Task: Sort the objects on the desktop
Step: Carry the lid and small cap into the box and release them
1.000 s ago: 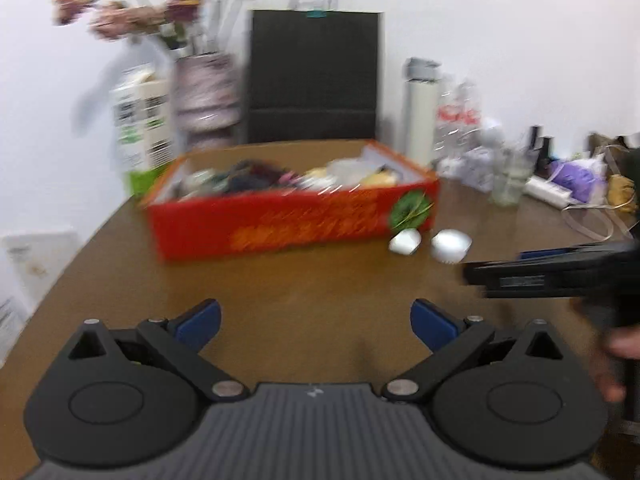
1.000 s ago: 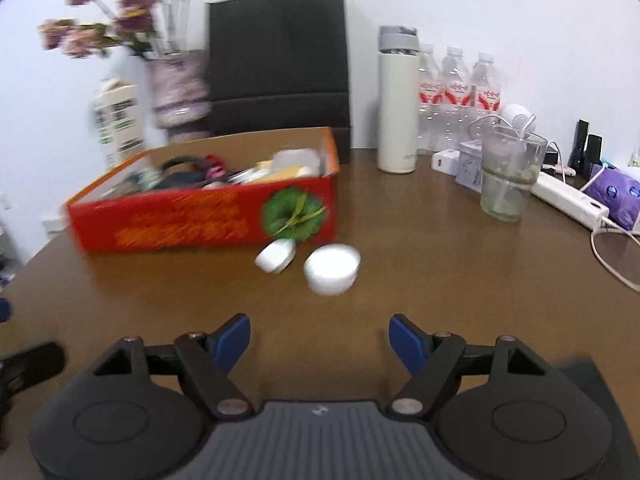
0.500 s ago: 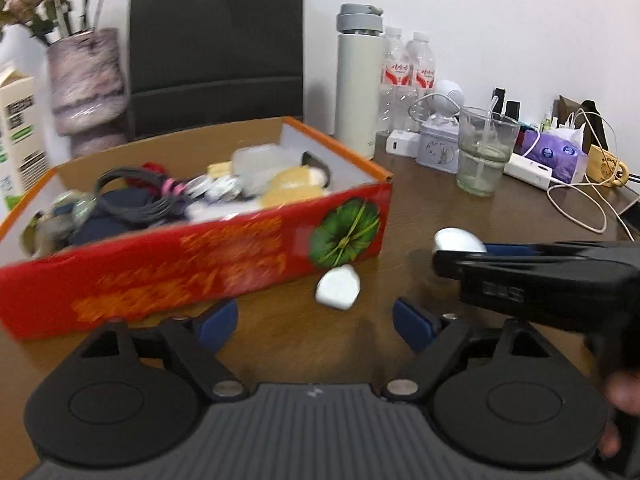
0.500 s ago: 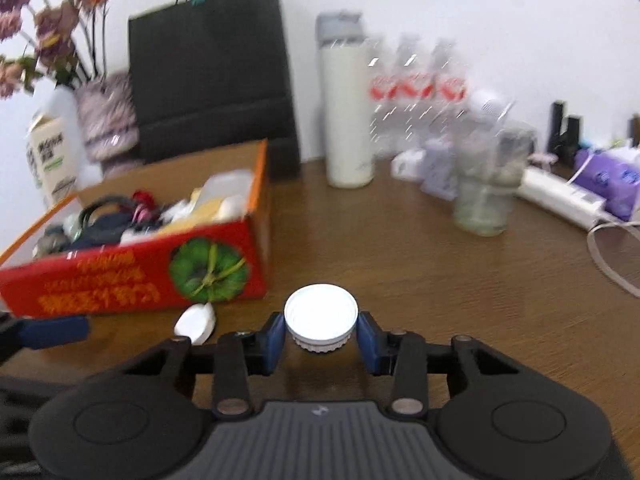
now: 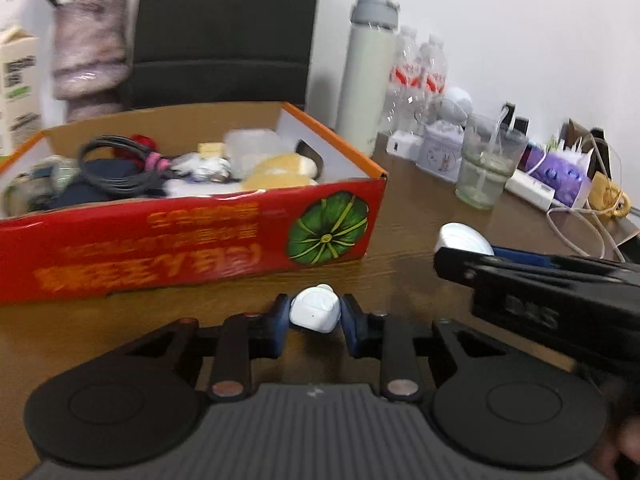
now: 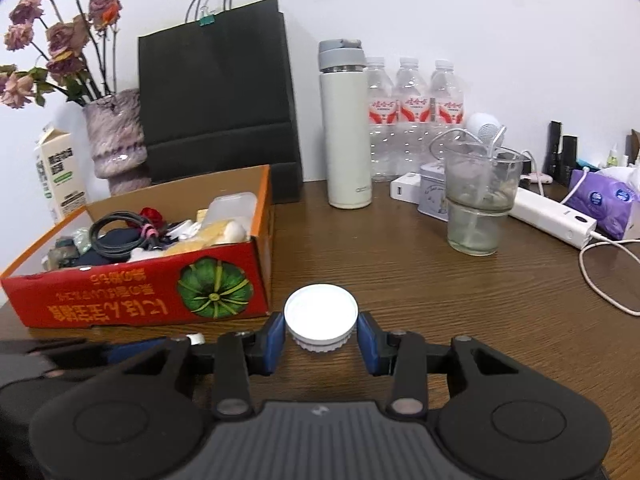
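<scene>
Left tool (image 5: 315, 320): jaws just closed onto small white case (image 5: 316, 313) on desk (image 6: 400, 264), red box (image 5: 192, 236) at 11 o'clock. Right tool (image 6: 321, 338) grips white lid (image 6: 321, 314), box at 10 o'clock.

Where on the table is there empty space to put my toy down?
Bare wood lies between the red box, the white flask and the glass. The back edge, with bottles and power strip, is crowded.
</scene>
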Tool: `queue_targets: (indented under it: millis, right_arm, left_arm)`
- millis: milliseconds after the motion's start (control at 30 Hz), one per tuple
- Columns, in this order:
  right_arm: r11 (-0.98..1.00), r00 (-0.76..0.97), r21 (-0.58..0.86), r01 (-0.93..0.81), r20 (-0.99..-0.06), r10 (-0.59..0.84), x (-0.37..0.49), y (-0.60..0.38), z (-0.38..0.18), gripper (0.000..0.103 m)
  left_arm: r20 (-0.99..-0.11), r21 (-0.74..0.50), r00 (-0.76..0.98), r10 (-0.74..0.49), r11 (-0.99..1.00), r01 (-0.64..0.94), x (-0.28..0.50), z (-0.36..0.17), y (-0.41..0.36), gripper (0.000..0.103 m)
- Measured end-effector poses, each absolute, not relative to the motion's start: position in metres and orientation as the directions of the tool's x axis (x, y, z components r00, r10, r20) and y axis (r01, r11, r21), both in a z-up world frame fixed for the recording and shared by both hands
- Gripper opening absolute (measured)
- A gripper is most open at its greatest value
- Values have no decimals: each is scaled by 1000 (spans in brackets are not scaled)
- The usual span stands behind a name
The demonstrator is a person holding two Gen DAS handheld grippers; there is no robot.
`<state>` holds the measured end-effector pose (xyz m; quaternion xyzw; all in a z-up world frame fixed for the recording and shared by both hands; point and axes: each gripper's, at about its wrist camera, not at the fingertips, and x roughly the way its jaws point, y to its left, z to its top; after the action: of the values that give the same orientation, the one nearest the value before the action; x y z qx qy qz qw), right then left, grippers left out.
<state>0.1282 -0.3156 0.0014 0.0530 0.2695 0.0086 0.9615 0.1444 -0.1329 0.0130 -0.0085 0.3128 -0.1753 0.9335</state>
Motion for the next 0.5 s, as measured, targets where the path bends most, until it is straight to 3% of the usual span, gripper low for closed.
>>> queue_targets:
  millis: [133,233,333,400,500]
  right_arm:
    - [994,884,91,-60,-457,95,115,-307,8,38]
    - [973,919,115,-200,-322,227,97,-295,26,38]
    - [971,930,38,-238,-281,238,94,-268,60,38]
    - [964,916,75,-256,-299,266,111,-257,87,38]
    - [951,872,119,-284,-380,308,160,-244,111,38]
  left_arm:
    - [-479,-176,807,-346,938,298,99,47,-93,28]
    - [-404,-202,863,-304,950,240,78,79,-52,28]
    - [-349,-222,901,-258,957,187,86,115,-17,28]
    - [-343,-236,911,-230,960,153,111,136,4,28]
    - [-436,-346,861,-264,932,111,169,144,26,28]
